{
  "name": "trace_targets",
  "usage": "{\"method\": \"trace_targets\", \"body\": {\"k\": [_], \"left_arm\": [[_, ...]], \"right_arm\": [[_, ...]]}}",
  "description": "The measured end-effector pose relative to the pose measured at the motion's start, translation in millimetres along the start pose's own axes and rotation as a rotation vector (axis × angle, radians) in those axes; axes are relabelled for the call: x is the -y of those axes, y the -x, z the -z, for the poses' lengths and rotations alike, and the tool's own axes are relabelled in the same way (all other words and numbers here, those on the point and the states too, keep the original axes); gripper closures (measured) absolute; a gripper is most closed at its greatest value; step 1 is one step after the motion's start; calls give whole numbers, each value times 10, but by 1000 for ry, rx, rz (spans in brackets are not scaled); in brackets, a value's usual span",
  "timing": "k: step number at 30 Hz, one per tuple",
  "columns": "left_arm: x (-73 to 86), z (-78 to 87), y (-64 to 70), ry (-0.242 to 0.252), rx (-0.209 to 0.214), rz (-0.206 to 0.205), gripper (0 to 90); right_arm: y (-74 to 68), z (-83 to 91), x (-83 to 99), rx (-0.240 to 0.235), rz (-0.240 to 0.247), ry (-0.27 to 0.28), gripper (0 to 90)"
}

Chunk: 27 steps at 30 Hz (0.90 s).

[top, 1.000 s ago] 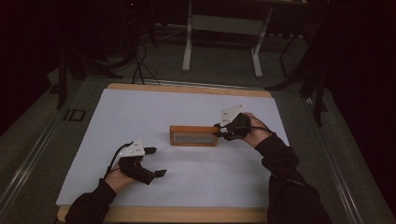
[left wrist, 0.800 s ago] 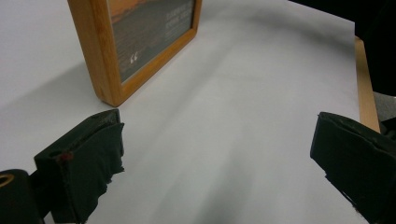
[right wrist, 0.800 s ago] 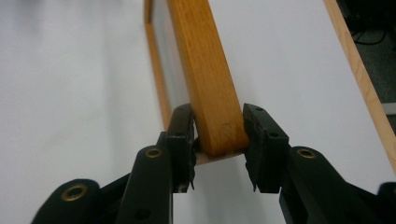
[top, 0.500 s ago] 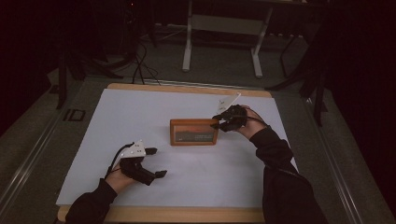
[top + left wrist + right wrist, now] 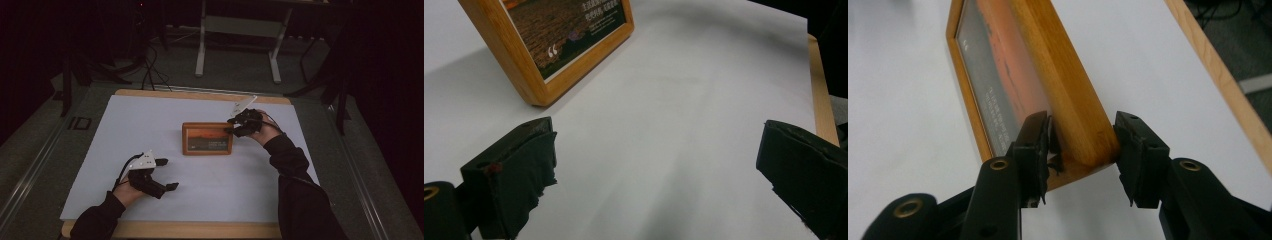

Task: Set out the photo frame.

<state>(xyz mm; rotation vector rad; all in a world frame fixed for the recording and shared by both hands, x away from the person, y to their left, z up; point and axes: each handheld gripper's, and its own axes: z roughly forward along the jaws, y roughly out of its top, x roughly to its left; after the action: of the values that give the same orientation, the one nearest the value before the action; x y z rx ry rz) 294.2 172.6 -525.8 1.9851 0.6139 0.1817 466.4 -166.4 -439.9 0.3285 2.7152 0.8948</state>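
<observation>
Honey-coloured wood is what I have between my right jaws: the wooden picture frame (image 5: 1048, 95), holding an orange sunset print with lines of small text, stands near the middle of the white table cover (image 5: 150, 125), propped up on its long edge. My right gripper (image 5: 1083, 142) is clamped on its upper right corner, one pad on the glass face and the other on the back edge, so the jaws stand only as far apart as the frame is thick. My left gripper (image 5: 162, 175) hovers near the front left of the table, jaws spread wide with nothing between them, well apart from the frame. I judge the step in hand to be standing the frame upright. Next, I would ease my right-hand grip off slowly, checking that the frame stays balanced, and keep my left ready to steady its near corner.
</observation>
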Motion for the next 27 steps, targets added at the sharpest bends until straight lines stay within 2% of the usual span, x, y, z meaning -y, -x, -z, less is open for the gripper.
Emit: {"method": "trace_targets", "body": {"k": [4, 6, 8, 12, 17, 18, 20, 21, 23, 24, 27], "left_arm": [[5, -2, 0, -3, 0, -4, 29], [3, -3, 1, -3, 0, -6, 29], [2, -2, 1, -2, 2, -7, 29], [1, 3, 3, 2, 3, -5, 29], [2, 4, 6, 3, 2, -9, 29], [3, 4, 7, 0, 2, -7, 29], [7, 1, 9, -1, 5, -6, 29], [9, -3, 10, -1, 4, -7, 29], [11, -4, 14, -2, 5, -7, 29], [11, -3, 15, -3, 6, -7, 29], [12, -1, 23, -2, 3, -10, 29]], "right_arm": [[28, -19, -24, -10, -52, -6, 573], [26, -20, -28, -8, -52, -4, 563], [0, -22, -29, 28, -36, 8, 484], [-40, 7, -43, 60, -48, 38, 389], [-76, 56, -34, 73, -83, 82, 348], [-78, 85, -12, 60, -115, 108, 316], [-87, 116, 11, 63, -144, 122, 271], [-94, 133, 29, 43, -146, 132, 227], [-103, 148, 45, 34, -150, 141, 229], [-121, 172, 75, 35, -163, 148, 188], [-171, 210, 149, 27, -180, 174, 183]]}}
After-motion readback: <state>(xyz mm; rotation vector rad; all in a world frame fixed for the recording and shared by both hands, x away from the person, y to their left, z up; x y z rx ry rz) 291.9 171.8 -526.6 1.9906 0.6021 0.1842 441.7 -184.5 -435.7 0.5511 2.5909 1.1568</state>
